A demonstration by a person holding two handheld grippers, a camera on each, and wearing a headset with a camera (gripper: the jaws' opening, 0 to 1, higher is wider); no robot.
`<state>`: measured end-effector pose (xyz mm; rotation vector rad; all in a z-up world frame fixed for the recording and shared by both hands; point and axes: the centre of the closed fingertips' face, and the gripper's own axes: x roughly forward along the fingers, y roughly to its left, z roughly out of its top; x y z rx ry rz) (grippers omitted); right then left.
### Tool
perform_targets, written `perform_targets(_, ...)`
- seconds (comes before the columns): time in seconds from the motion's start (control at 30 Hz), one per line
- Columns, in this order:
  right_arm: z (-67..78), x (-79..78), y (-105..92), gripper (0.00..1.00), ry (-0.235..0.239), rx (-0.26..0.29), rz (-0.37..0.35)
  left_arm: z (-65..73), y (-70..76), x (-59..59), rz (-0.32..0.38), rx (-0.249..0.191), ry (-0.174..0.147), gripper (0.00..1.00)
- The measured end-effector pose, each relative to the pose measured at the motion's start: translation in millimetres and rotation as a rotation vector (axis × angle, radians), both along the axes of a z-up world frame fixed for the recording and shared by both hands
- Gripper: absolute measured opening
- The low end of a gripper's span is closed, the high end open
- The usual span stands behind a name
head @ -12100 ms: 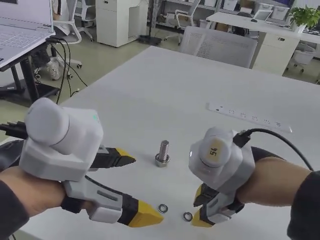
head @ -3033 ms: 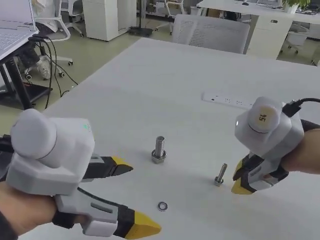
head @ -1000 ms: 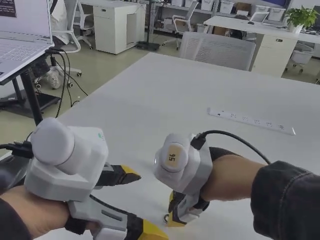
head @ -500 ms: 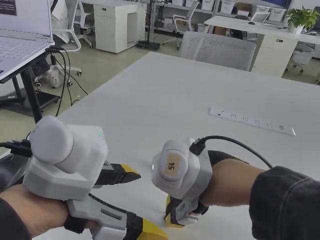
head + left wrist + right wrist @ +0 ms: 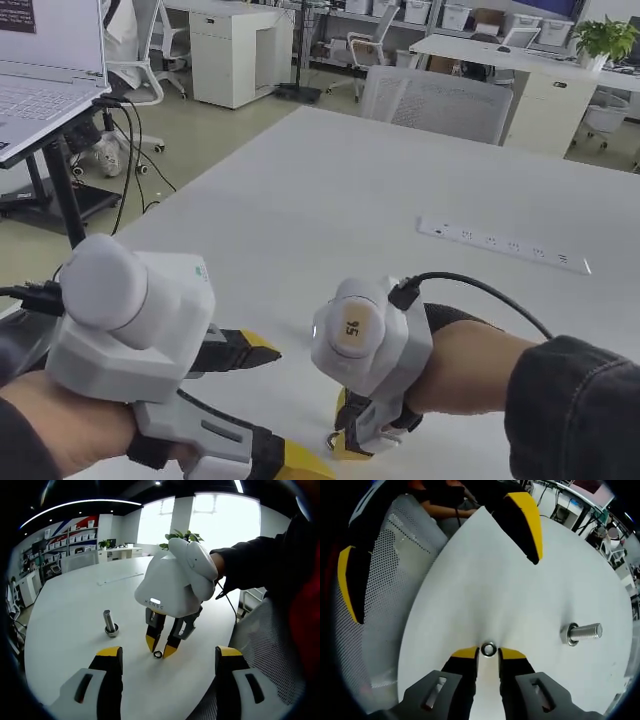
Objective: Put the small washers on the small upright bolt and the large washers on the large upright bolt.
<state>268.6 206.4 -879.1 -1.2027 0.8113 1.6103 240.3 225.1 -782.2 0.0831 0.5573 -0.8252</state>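
A steel washer (image 5: 488, 649) lies flat on the white table (image 5: 400, 180), pinched at the very tips of my right gripper (image 5: 488, 653), which points down at the table and is shut on it. The left gripper view shows that washer (image 5: 157, 654) under the right gripper (image 5: 160, 647). The large bolt (image 5: 109, 622) stands upright on its head a little to the side, and it also appears as the large bolt (image 5: 580, 631). My left gripper (image 5: 169, 652) hovers near the table's front edge, wide open and holding nothing. The head view has the left gripper (image 5: 285, 408) beside the right gripper (image 5: 345, 447).
A white power strip (image 5: 500, 245) lies across the far right of the table. A mesh office chair (image 5: 435, 100) stands at the far edge. A laptop (image 5: 40, 60) sits on a stand to the left, with cables hanging below it.
The right gripper has settled a little lower and to the right over the washer. The left gripper has stayed put and open.
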Motion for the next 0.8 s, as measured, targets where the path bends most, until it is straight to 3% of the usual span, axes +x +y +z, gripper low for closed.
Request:
perform_targets(0.5,-0.1,1.5,-1.5,0.14,-0.002,-0.002,-0.005,1.1,0.4,-0.1,0.002,-0.004,-0.004,0.75)
perform_targets(0.8,-0.4,8.9,-21.1,0.14,-0.003,-0.024,-0.03,1.6,-0.1,0.4,0.001,-0.004,-0.004,0.75)
